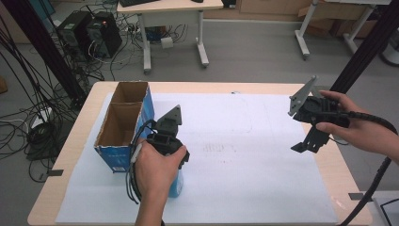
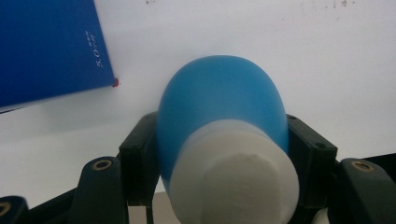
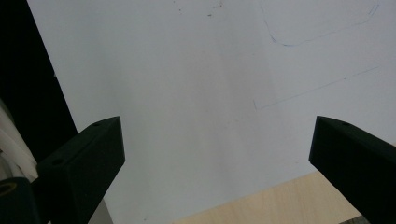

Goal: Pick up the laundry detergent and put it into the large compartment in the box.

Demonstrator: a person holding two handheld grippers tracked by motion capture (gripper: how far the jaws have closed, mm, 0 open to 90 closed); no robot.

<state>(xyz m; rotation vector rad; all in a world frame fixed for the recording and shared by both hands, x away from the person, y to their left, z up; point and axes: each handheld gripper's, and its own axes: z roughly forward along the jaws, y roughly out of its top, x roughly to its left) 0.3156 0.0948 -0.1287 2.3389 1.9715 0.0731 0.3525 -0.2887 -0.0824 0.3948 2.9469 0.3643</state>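
Pale wood-grain counter (image 1: 70, 155) with rounded corners, covered almost edge to edge by a smooth white paper sheet (image 1: 244, 136) carrying faint blue pen outlines and a few grey smudges. At the left side of the sheet, an open cardboard box (image 1: 123, 123): glossy blue printed outside, raw brown inside, split by a divider into two compartments. Small white print on its blue wall in the left gripper view, too blurred to read for certain.

Just right of the box's near corner, left hand-held gripper (image 1: 175, 162) of matte black plastic, grey three-cornered plate on top, pointed down and clamped from both sides on a blue bottle (image 2: 222, 116). Bottle rounded, smooth, translucent blue plastic, closed by a broad white cylindrical cap (image 2: 236, 182) with a dull, slightly rough top; lower end close to or on the sheet.

Far right, above the sheet's edge, right hand-held gripper (image 1: 308, 141) of the same black plastic, blocky jaws spread wide apart, bare paper and a strip of wood between them.
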